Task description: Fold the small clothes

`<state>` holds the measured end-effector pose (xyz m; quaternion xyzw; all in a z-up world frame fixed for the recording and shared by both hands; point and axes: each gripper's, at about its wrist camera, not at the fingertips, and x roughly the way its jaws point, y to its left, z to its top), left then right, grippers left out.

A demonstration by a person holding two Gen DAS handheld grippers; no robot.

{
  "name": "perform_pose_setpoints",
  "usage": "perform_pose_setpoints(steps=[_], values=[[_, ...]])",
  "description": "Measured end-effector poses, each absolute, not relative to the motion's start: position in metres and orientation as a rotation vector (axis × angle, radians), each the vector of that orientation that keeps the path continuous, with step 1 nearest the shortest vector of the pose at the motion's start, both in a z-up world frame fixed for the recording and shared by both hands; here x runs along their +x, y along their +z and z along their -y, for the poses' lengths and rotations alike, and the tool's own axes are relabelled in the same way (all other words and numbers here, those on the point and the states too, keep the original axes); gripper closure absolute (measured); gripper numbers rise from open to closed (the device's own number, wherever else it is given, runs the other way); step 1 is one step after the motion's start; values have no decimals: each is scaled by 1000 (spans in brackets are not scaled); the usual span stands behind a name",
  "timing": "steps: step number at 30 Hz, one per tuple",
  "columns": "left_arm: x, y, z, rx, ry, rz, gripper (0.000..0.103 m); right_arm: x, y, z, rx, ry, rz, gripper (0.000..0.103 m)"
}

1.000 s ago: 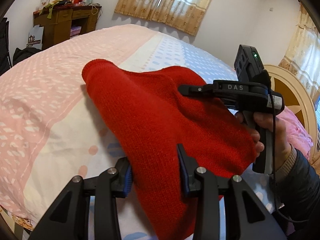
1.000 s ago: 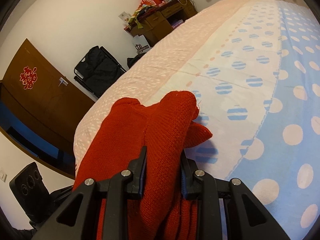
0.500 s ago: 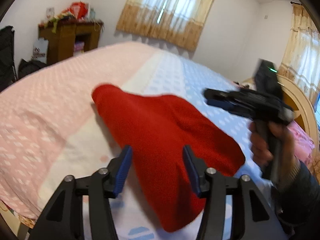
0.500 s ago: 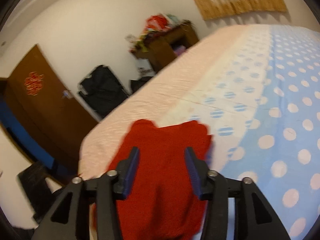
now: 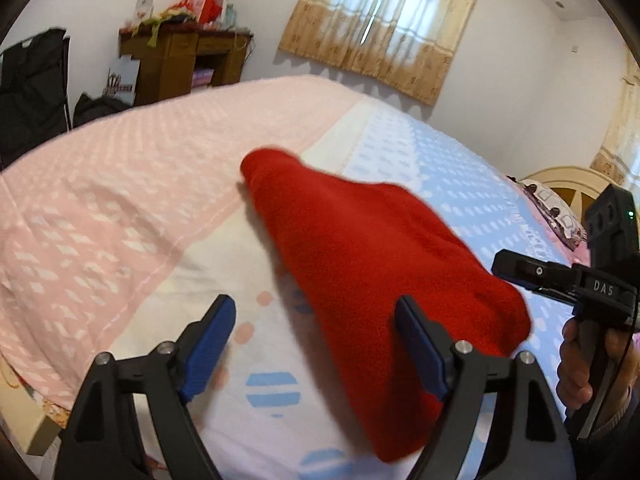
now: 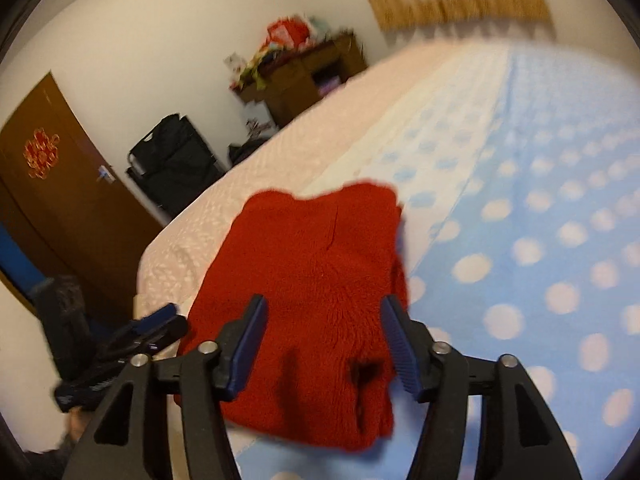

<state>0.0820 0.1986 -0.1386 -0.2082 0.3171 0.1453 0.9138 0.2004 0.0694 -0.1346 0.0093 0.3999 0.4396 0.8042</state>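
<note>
A bed point(image 5: 120, 208), covered by a sheet that is pink on one side and blue with pale dots on the other, is being taken up only in part by the work. A folded red knitted garment point(image 5: 360, 248) is being left lying flat on the sheet, across the white strip between the pink and blue areas. The left gripper point(image 5: 316, 344) is being held just above the garment's near edge; its jaws have just been opening and are standing wide, with nothing being pinched. The right gripper point(image 6: 322, 340) is being held over the opposite edge; its jaws have likewise just been opening, and the cloth below them is not being pressed by the blue pads point(image 6: 250, 344).
</note>
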Motion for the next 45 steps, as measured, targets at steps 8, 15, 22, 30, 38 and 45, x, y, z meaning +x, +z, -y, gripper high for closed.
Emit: perform_pose_setpoints(steps=[8,15,22,30,38,45], values=[[70,-88,-182,-299,314,-514,4,148,-90,-52,-94,758,-636,33],[61,-74,-173,-266,293,-464,4,116,-66,-40,-154,698,-510,26],[53,-67,-171,-260,296,-430,4,110,-63,-38,-147,712,-506,26],[52,-67,-171,-265,300,-430,4,107,-63,-37,-137,722,-513,26],[52,-70,-169,-259,299,-437,4,102,-67,-38,-143,731,-524,26],[52,-69,-170,-261,299,-436,4,99,-67,-38,-142,735,-523,26]])
